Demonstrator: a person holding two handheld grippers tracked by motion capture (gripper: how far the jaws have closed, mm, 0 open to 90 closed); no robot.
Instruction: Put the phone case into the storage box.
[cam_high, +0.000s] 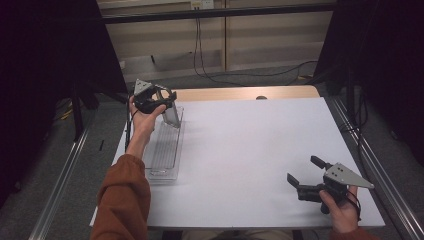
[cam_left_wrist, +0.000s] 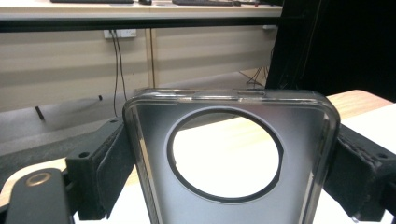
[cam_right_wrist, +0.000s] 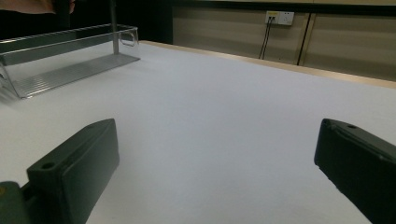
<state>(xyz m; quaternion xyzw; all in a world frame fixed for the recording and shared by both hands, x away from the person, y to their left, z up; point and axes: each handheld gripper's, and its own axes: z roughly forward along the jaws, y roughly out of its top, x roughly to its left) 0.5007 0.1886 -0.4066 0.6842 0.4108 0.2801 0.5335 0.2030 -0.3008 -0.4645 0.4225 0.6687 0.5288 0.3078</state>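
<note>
Clear tray (cam_high: 167, 155) under phone case (cam_left_wrist: 231, 158) clamped in left tool (cam_high: 161, 102).

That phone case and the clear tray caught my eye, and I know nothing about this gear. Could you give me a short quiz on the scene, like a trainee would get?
1. True or false: the left hand-held gripper is shut on the phone case.
2. Which is the right hand-held gripper doing? A) holding the tray B) open, holding nothing C) pressing the phone case
3. Fill in: the phone case is held at the far end of the clear ____.

Key
1. True: both jaws press its sides in the left gripper view.
2. B: its jaws stand apart above the white table.
3. tray
</note>
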